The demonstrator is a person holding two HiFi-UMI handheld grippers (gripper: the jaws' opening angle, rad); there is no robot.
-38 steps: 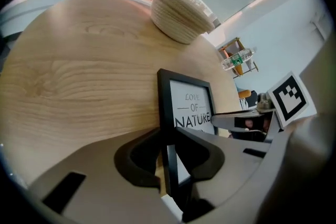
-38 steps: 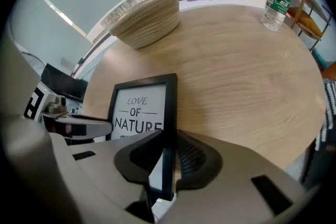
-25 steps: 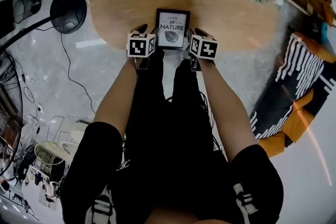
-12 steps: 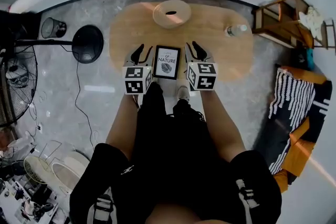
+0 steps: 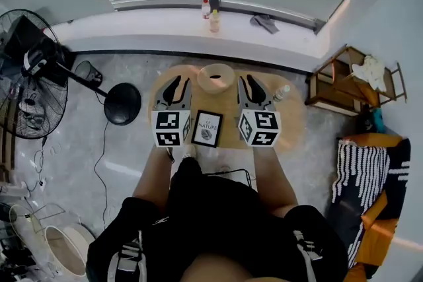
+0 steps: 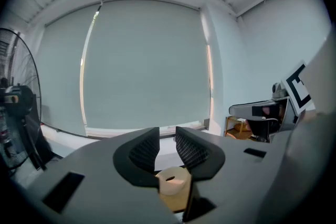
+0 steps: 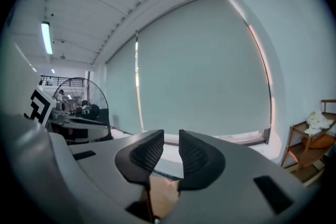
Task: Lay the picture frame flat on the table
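Note:
The black picture frame, with a white print reading NATURE, lies face up near the front edge of the oval wooden table. Both grippers hang high above it and point almost level at the window. My left gripper is left of the frame and my right gripper is right of it. The jaws of both have just been closing. A narrow gap is left between each pair, with nothing in it. Neither gripper touches the frame.
A round pale spool and a plastic bottle stand at the table's far side. A floor fan with a round base is left, a wooden shelf right. Bottles stand on the window sill.
Both grippers have risen from beside the frame and swung from pointing down to nearly level. Their jaws have narrowed. The view has lifted far above the table; the frame stays flat.

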